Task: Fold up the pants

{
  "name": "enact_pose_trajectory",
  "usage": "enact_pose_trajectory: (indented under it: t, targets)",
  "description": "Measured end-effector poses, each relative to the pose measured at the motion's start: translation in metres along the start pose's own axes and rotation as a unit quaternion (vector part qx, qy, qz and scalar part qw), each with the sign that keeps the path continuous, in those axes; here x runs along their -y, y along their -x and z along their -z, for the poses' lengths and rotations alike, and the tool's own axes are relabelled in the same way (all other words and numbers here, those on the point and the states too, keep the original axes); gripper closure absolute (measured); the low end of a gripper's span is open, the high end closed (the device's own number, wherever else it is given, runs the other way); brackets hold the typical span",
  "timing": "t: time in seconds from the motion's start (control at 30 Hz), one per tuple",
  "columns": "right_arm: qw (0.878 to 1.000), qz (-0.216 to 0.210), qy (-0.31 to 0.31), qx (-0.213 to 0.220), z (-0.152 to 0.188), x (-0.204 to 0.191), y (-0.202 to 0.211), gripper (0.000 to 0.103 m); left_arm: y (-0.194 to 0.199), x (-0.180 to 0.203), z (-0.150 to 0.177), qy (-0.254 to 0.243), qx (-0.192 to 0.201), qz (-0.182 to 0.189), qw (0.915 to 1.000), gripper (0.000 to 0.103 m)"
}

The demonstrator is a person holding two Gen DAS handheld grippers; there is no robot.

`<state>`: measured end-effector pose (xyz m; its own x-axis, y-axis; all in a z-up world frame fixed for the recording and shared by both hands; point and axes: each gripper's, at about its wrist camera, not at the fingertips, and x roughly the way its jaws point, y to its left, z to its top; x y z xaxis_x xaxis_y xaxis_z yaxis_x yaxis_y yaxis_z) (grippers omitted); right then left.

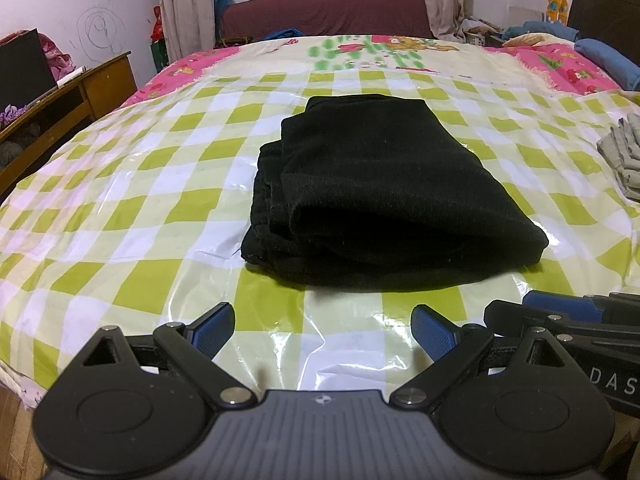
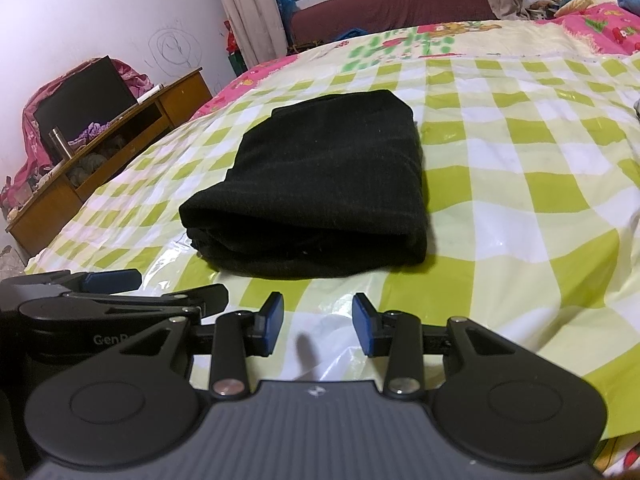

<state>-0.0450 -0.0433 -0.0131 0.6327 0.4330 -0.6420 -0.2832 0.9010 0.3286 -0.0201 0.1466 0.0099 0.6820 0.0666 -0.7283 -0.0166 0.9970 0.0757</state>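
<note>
The black pants (image 1: 372, 196) lie folded into a thick rectangular bundle on the green-and-white checked plastic sheet (image 1: 132, 184) that covers the bed. They also show in the right wrist view (image 2: 320, 196). My left gripper (image 1: 322, 330) is open and empty, a little short of the bundle's near edge. My right gripper (image 2: 318, 326) is open and empty, also short of the near edge. The right gripper's body shows at the right of the left wrist view (image 1: 568, 320). The left gripper's body shows at the left of the right wrist view (image 2: 100, 300).
A grey folded garment (image 1: 624, 156) lies at the right edge of the sheet. A wooden cabinet (image 2: 100, 160) with a dark screen stands left of the bed. Blue clothes (image 1: 600, 56) are piled at the far right. A maroon couch (image 1: 320, 12) stands under the window.
</note>
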Motion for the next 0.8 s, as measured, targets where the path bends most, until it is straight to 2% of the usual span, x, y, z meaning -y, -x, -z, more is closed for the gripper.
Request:
enact_pose_trajectory:
  t: [0.8]
  targets:
    - [1.000,0.000,-0.001,-0.001,-0.0001,0.0000,-0.0004,0.062,-0.0012,-0.0005,0.0003,0.002,-0.002,0.001,1.0000,0.000]
